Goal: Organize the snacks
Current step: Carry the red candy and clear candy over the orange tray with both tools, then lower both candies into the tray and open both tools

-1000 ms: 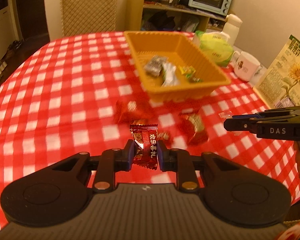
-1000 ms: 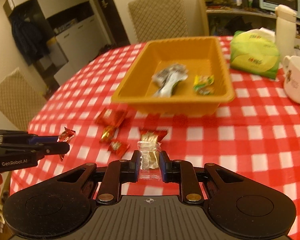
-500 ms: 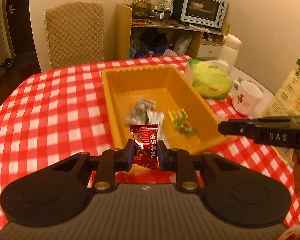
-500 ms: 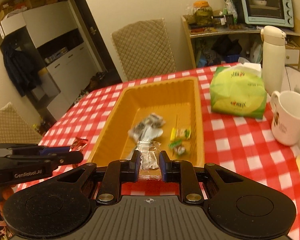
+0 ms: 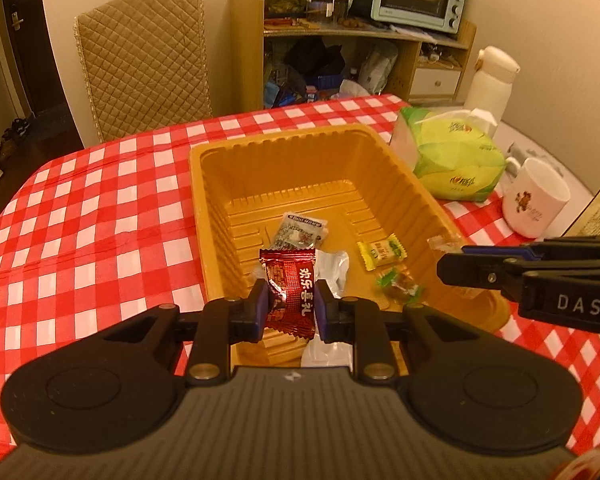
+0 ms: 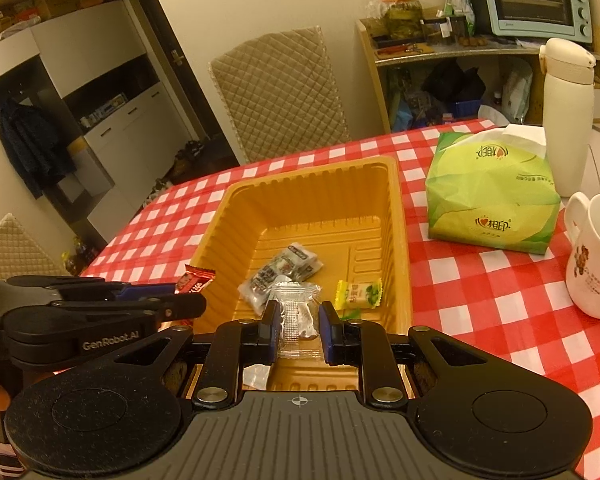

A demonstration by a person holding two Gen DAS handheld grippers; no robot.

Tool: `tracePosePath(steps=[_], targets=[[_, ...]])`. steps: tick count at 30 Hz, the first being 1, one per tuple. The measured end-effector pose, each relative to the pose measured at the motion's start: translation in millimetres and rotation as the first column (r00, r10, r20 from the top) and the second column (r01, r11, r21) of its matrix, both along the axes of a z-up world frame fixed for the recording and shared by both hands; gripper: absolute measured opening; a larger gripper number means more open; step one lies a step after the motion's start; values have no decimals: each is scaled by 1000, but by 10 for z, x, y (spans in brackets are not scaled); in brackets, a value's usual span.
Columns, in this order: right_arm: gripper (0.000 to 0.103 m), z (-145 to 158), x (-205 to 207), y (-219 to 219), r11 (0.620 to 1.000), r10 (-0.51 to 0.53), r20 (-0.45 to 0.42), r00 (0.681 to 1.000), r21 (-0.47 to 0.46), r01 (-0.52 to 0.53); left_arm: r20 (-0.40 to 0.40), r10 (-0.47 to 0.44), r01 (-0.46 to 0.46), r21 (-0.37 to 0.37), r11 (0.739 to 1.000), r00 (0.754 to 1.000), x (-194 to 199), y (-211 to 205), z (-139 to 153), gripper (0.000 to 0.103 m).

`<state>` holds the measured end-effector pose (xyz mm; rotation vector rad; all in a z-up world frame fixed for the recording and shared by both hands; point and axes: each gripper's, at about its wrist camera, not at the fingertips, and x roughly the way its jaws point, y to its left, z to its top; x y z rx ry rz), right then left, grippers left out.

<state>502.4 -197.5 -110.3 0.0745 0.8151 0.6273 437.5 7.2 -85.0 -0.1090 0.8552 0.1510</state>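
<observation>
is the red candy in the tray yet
Not yet: the red candy is pinched in the left claw above the orange tray.

Your right claw [image 6: 299, 330] pinches a clear candy packet [image 6: 298, 316] over the orange tray [image 6: 402, 248]; your left claw [image 6: 198, 294] grips a red candy [image 6: 194, 279].

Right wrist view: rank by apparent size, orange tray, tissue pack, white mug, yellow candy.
1. orange tray
2. tissue pack
3. white mug, cut off by the frame edge, so its full size is unsure
4. yellow candy
</observation>
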Motion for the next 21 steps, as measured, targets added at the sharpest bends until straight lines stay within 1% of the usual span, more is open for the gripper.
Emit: tracePosePath(steps=[8,12,13,15,16,21], targets=[[21,-63,96,1,1000,-10,-17,1000,0,10,-41,10,-10,-3,1000,999,113,41,-164,22],[21,-76,111,-6,1000,-14,-24,1000,-2,14,-50,13,-14,-17,1000,999,129,51,-189,23],[21,-68,103,4,1000,-16,-24,1000,-3,16,-51,11,-12,-21,1000,999,130,51,-190,24],[21,-68,111,2,1000,-19,-26,999,-4,19,-53,12,-13,-21,1000,999,127,46,-182,32],[21,-71,125,-1,1000,-21,-27,999,-4,21,-50,11,-13,-23,1000,999,129,49,-180,34],[21,-96,162,-4,999,-31,-35,999,-9,31,-38,10,-11,-31,999,999,105,53,-131,34]])
